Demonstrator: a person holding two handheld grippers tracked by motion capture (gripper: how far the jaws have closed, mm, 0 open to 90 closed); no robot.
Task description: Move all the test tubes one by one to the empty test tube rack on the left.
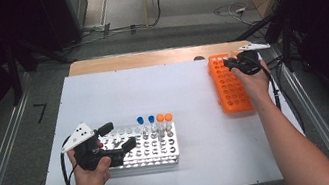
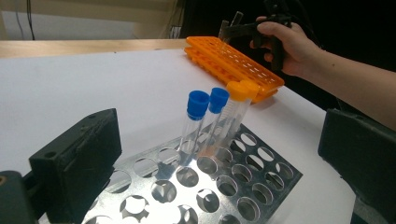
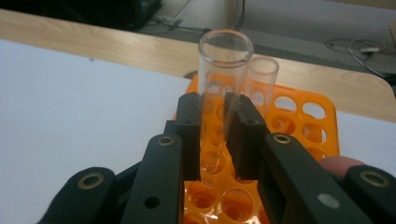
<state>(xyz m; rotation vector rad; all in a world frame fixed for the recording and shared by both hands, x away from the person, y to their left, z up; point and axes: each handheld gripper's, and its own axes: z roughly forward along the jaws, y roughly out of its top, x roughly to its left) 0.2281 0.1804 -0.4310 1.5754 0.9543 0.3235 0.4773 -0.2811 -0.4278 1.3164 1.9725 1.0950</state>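
The right gripper (image 3: pixel 212 135) clamps an open glass tube (image 3: pixel 219 93) standing in the orange rack (image 1: pixel 230 86) at the table's far right, a second bare tube (image 3: pixel 260 88) just behind it. Four capped tubes (image 1: pixel 155 124) already stand in the metal rack (image 1: pixel 144 151). The left gripper (image 1: pixel 116 137) hovers there with jaws apart, empty, so the carry across the white board (image 1: pixel 182 89) likely remains.

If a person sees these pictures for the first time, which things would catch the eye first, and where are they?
Probably the bright orange rack at the far right of the white table, where the right gripper is shut on a clear uncapped tube, with a second uncapped tube just behind. Next, the metal rack at the near left, holding two blue-capped tubes and two orange-capped tubes, with the left gripper open over it.
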